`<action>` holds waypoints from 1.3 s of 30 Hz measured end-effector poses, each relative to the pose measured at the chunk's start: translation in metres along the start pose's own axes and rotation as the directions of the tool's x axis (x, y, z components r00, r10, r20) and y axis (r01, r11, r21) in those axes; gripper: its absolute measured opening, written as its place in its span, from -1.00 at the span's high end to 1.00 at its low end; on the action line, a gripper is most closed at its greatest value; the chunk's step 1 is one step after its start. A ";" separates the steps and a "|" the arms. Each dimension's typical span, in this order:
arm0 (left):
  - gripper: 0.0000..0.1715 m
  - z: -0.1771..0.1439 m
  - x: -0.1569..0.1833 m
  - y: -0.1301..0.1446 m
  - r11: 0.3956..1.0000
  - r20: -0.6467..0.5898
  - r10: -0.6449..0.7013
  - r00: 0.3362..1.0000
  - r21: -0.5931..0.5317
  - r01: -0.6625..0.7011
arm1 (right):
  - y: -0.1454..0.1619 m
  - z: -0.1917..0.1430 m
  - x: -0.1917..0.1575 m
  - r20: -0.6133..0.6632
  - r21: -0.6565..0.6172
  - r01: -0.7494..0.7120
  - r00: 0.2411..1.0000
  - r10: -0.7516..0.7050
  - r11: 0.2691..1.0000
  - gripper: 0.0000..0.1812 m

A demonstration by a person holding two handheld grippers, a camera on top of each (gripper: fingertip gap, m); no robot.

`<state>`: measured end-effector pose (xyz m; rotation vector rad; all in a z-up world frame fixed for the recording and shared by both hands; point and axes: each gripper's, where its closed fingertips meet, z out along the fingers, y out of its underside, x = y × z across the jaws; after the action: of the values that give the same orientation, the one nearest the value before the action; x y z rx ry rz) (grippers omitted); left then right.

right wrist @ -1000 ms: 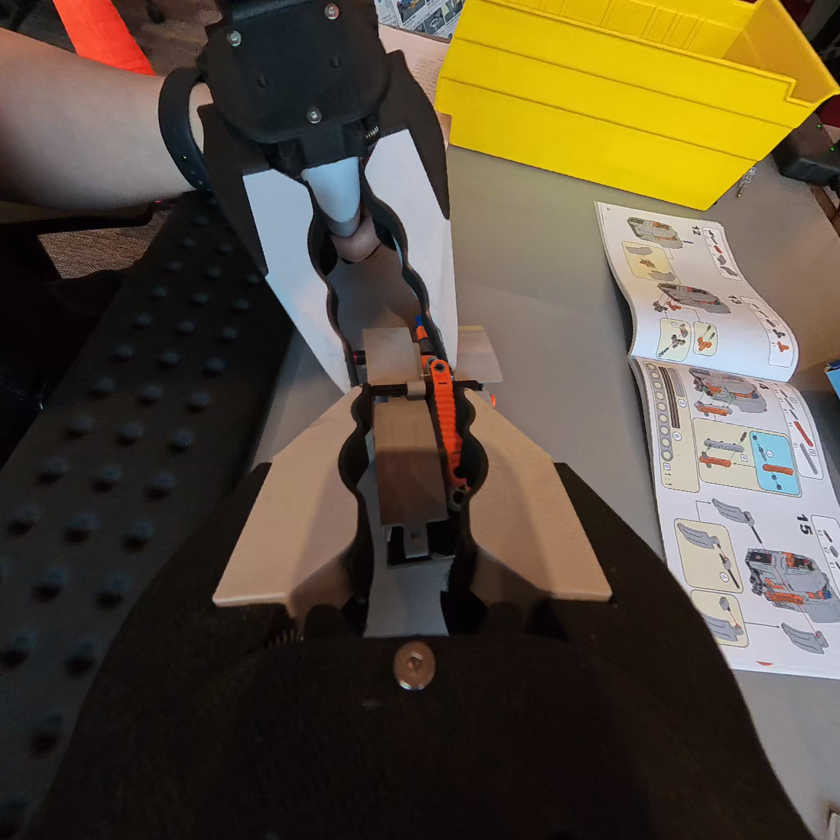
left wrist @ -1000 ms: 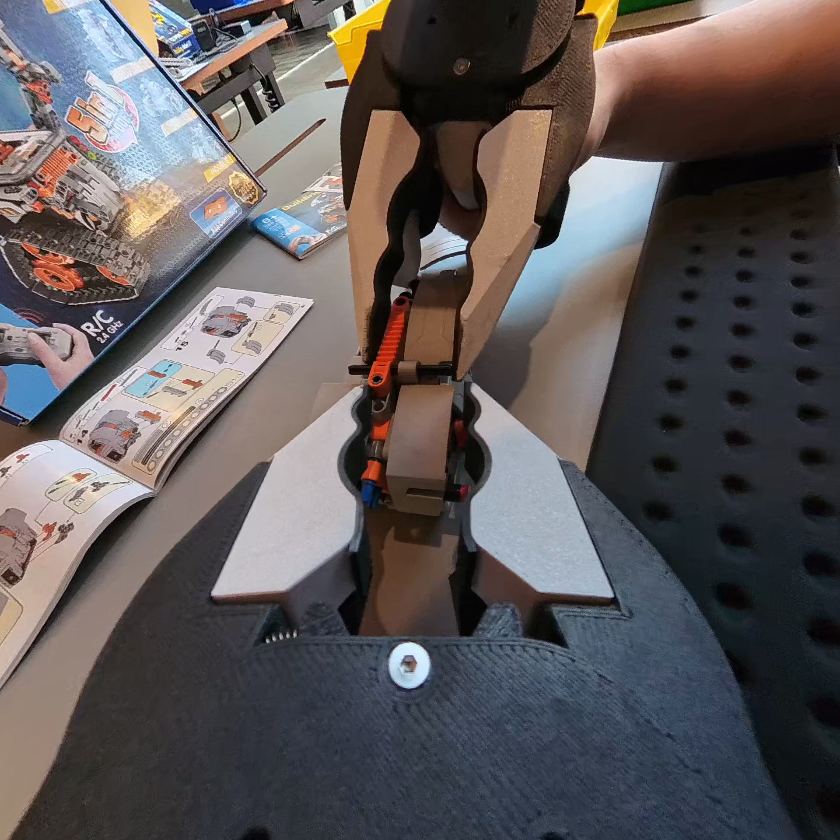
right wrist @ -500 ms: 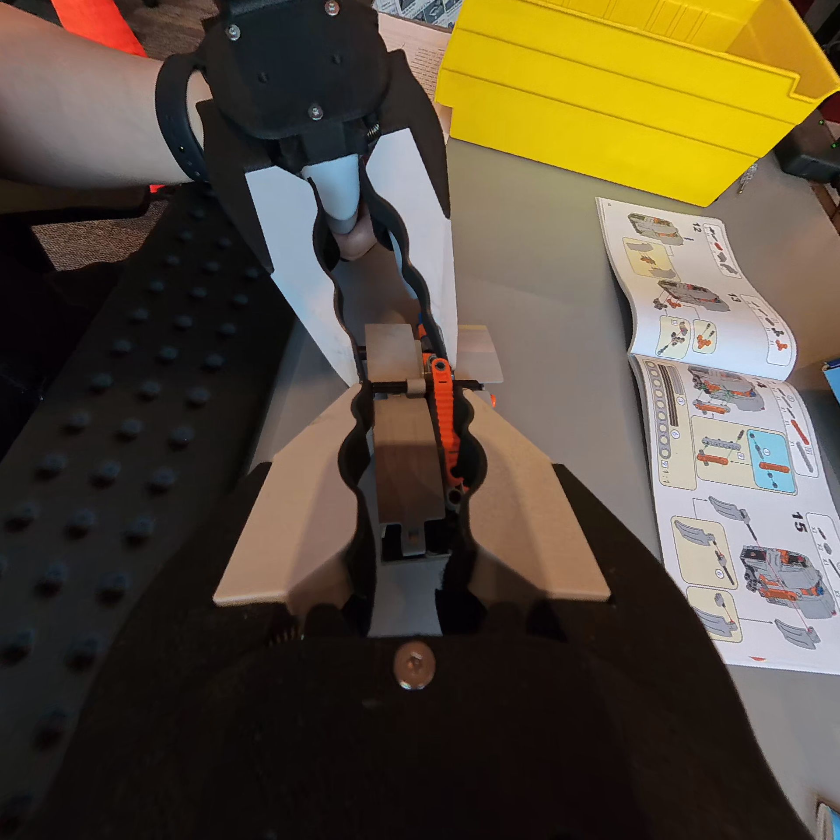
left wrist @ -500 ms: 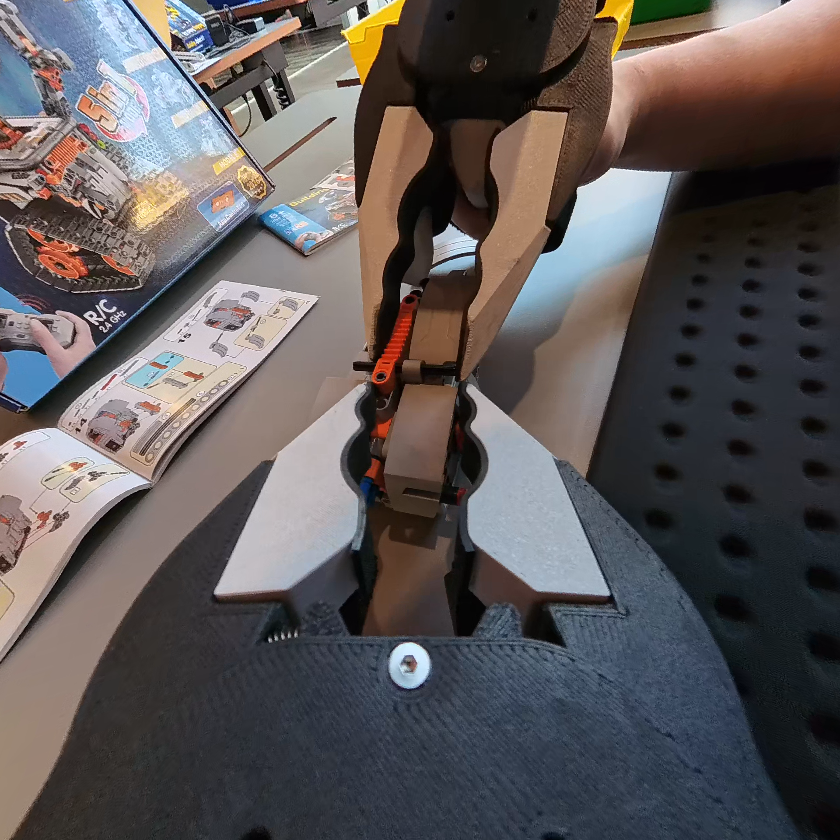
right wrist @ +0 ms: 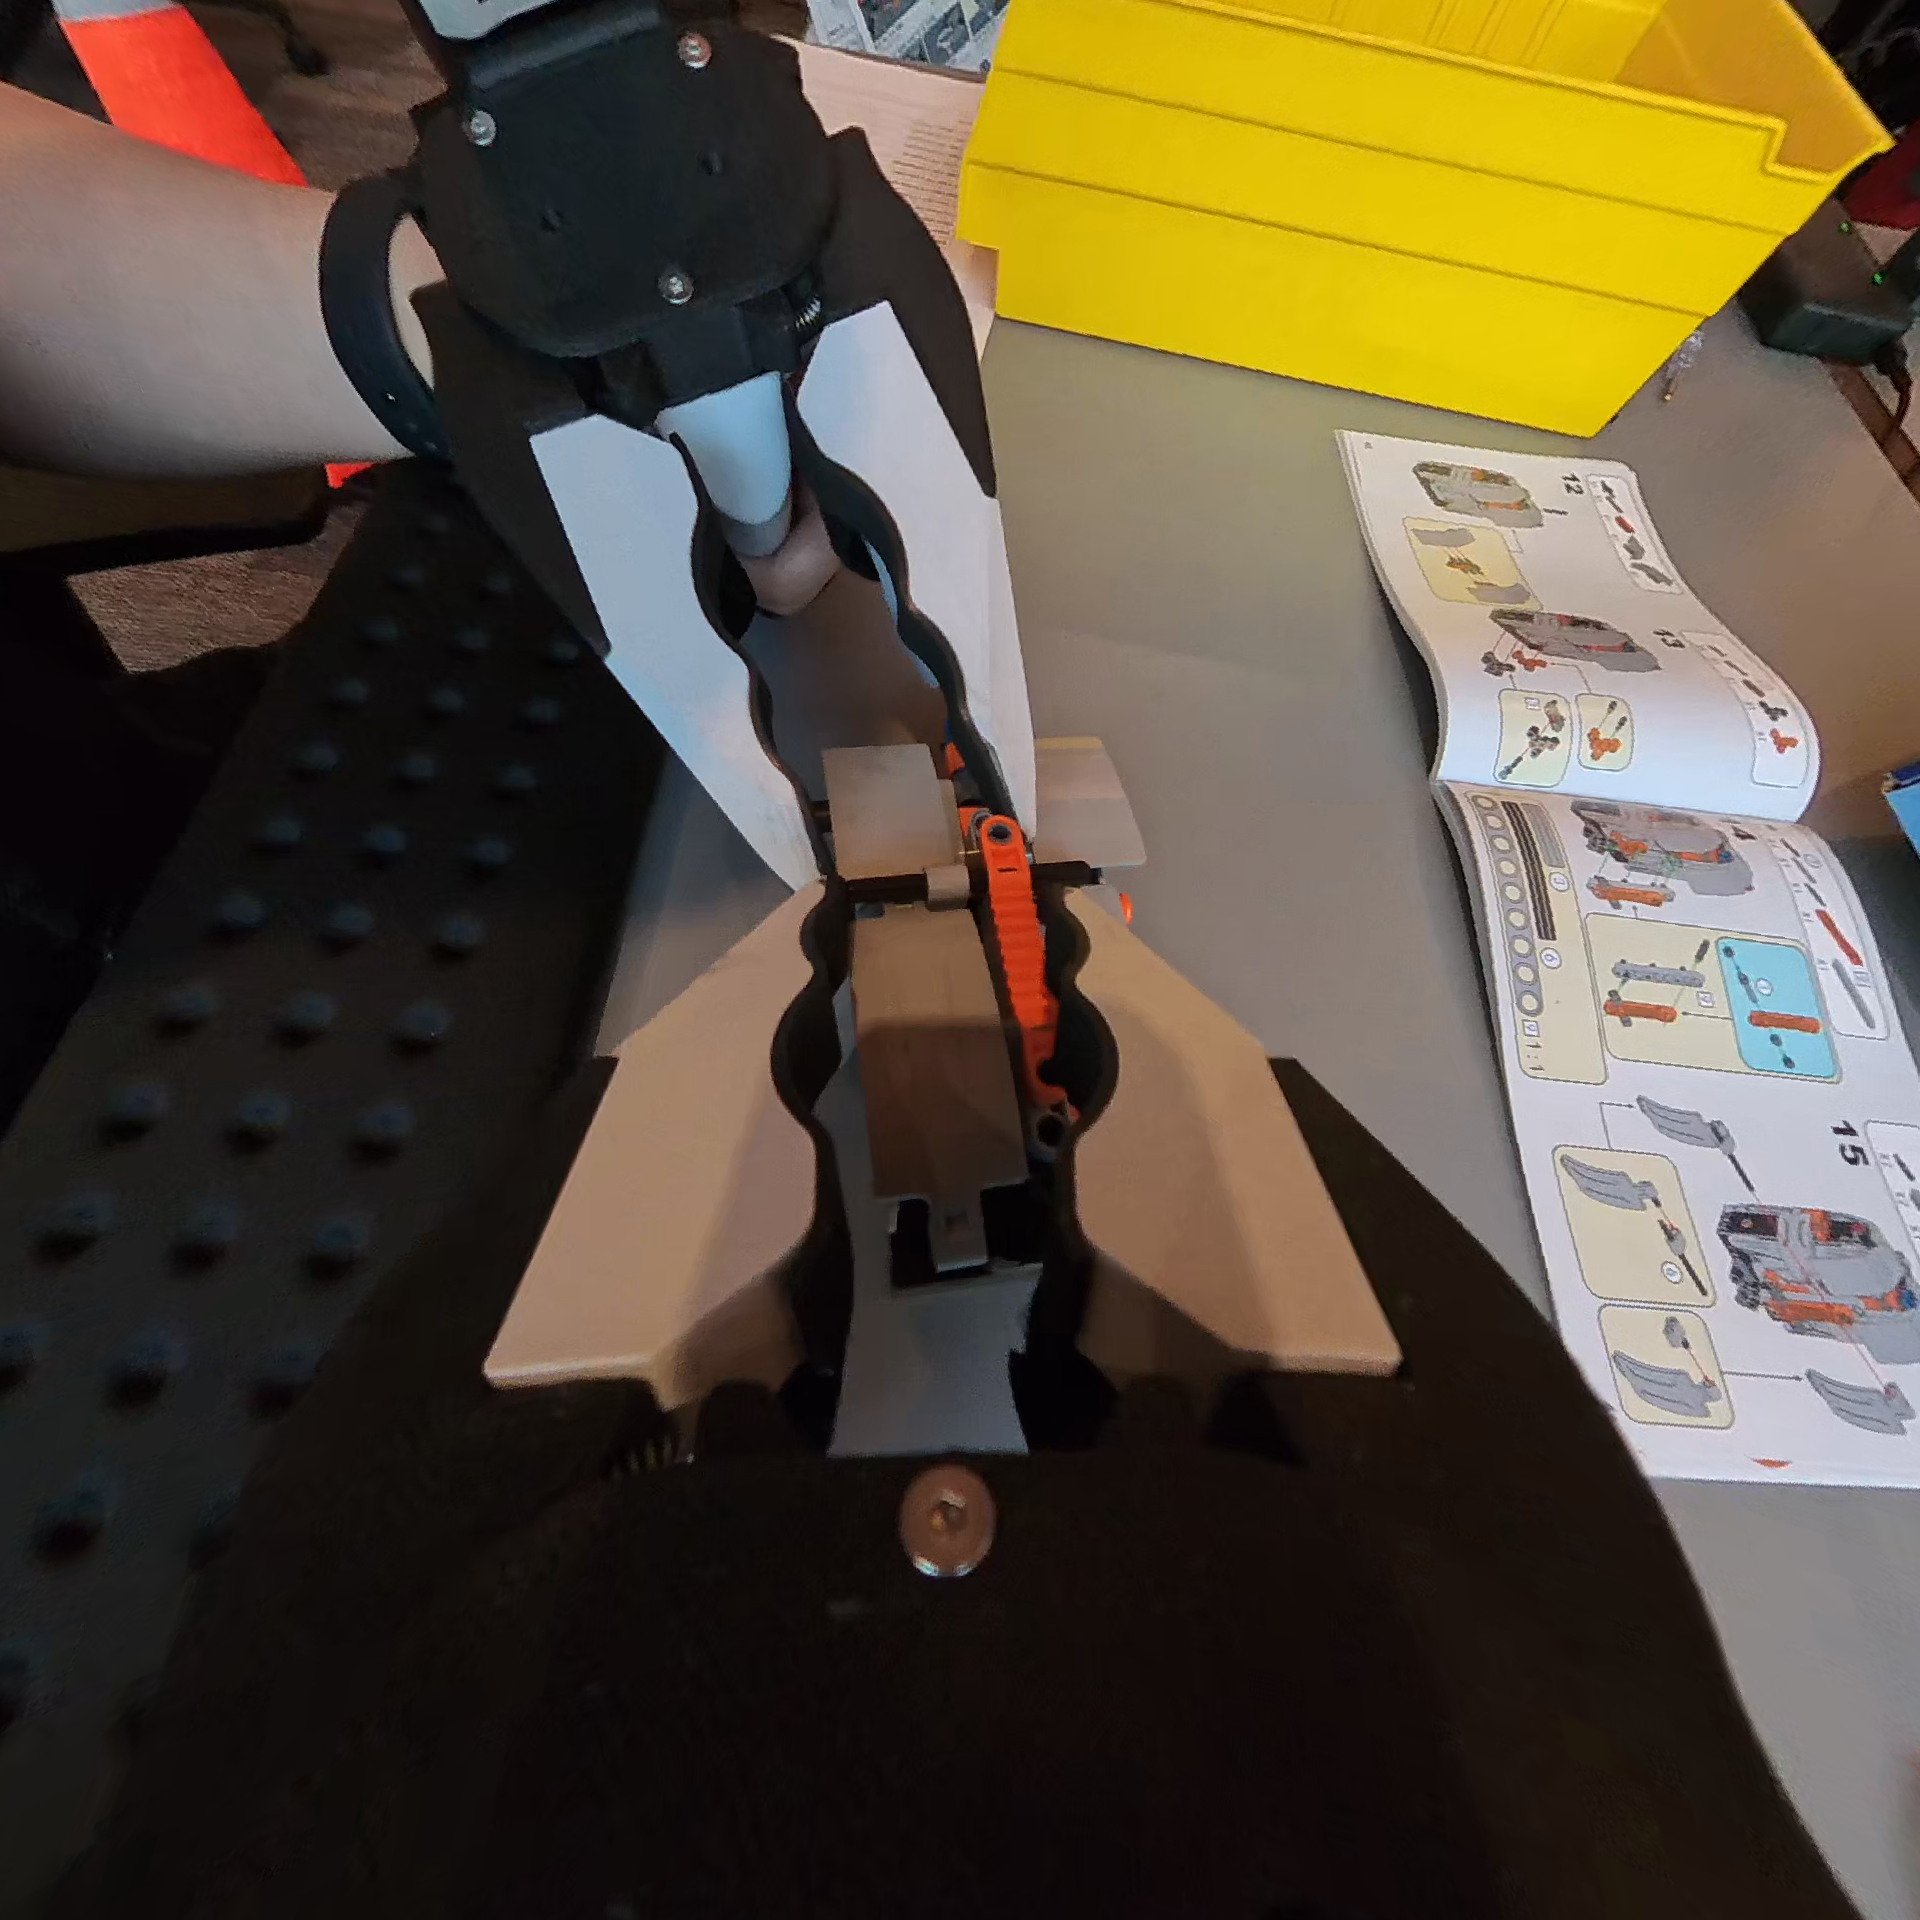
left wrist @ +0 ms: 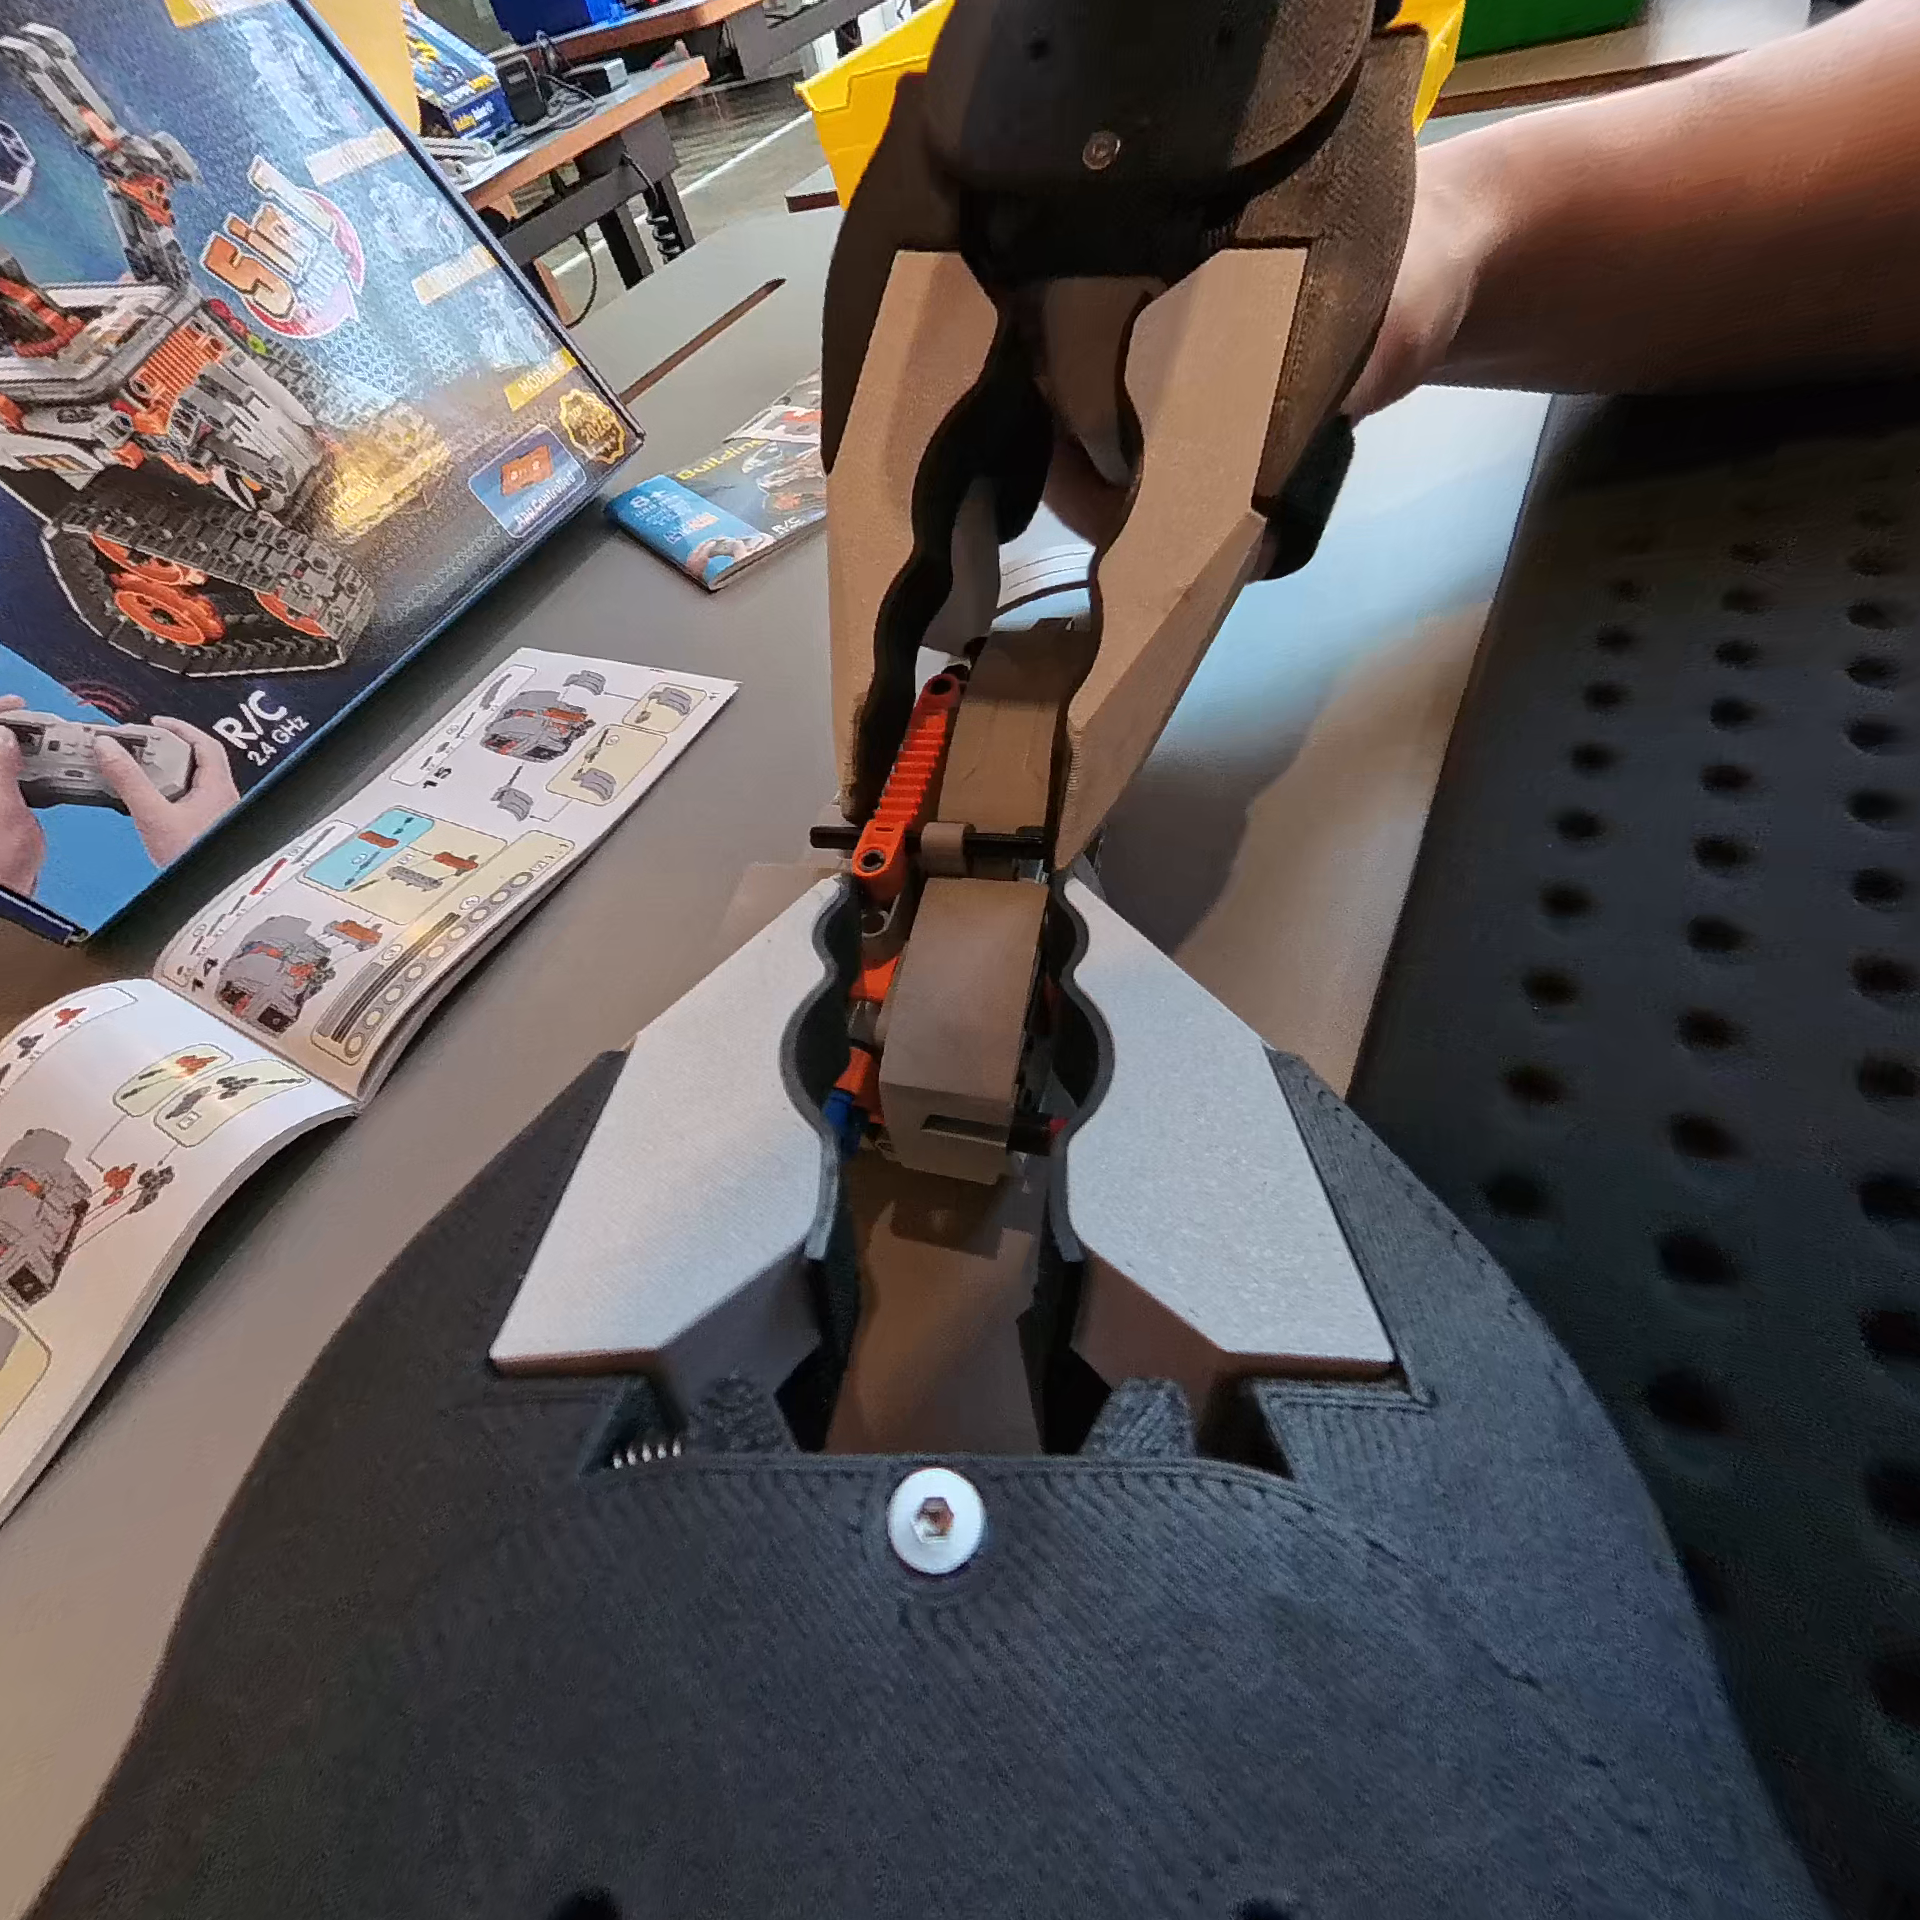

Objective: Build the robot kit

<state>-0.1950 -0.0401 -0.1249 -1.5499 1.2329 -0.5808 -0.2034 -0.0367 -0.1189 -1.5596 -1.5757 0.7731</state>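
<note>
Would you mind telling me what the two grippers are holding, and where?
Both grip one grey-and-orange brick assembly: the left gripper shut on its near end, the right gripper on the opposite end.

A workshop or maker lab, by the look of it: grey worktable [left wrist: 665, 644], yellow parts bin [right wrist: 1382, 208], open instruction booklet [right wrist: 1662, 935], building-kit box [left wrist: 229, 436], more work desks [left wrist: 582, 145] behind.

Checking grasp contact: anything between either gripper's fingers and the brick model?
Nothing visible. The left gripper and right gripper are both shut directly on the brick model, one from each end, tips nearly meeting at its black axle. The orange rack on its side is part of the model.
</note>
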 end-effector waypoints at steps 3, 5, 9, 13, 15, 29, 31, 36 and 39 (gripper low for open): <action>0.61 0.000 0.000 0.000 1.000 0.011 0.012 1.000 -0.003 -0.012 | 0.000 0.000 0.000 -0.026 -0.017 0.013 1.000 -0.013 1.000 0.61; 0.61 0.000 0.000 0.000 1.000 0.010 0.010 1.000 -0.002 -0.010 | 0.000 0.000 0.000 -0.034 -0.013 -0.008 0.999 0.008 1.000 0.60; 0.61 0.001 0.000 0.000 1.000 0.012 0.008 1.000 -0.002 -0.008 | -0.001 -0.001 0.000 -0.038 -0.016 0.003 0.999 -0.004 1.000 0.60; 0.60 0.000 0.000 0.000 1.000 0.015 0.012 1.000 -0.001 -0.012 | -0.001 -0.001 0.000 -0.029 -0.015 -0.012 1.000 0.011 1.000 0.60; 0.59 0.000 0.000 -0.001 1.000 0.008 0.004 1.000 0.000 -0.004 | -0.001 -0.001 -0.001 -0.025 -0.015 -0.015 1.000 0.015 1.000 0.59; 0.44 -0.007 -0.004 -0.002 0.996 -0.033 -0.092 0.995 0.008 0.092 | -0.005 -0.001 -0.001 -0.051 -0.047 -0.124 0.991 0.121 0.991 0.56; 0.34 -0.011 -0.004 -0.008 0.990 -0.066 -0.134 0.989 0.043 0.137 | -0.006 -0.001 0.000 -0.056 -0.050 -0.130 0.990 0.127 0.990 0.57; 0.28 -0.016 0.003 -0.018 0.961 -0.202 -0.245 0.948 0.081 0.265 | -0.002 0.001 0.000 -0.084 -0.084 -0.108 0.991 0.101 0.991 0.62; 0.30 -0.015 0.005 -0.018 0.950 -0.241 -0.279 0.929 0.073 0.305 | -0.003 0.003 0.000 -0.099 -0.089 -0.111 0.990 0.102 0.990 0.62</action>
<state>-0.1984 -0.0516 -0.1038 -1.6181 1.1218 -1.0298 -0.2071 -0.0363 -0.1181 -1.7356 -1.4890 0.6804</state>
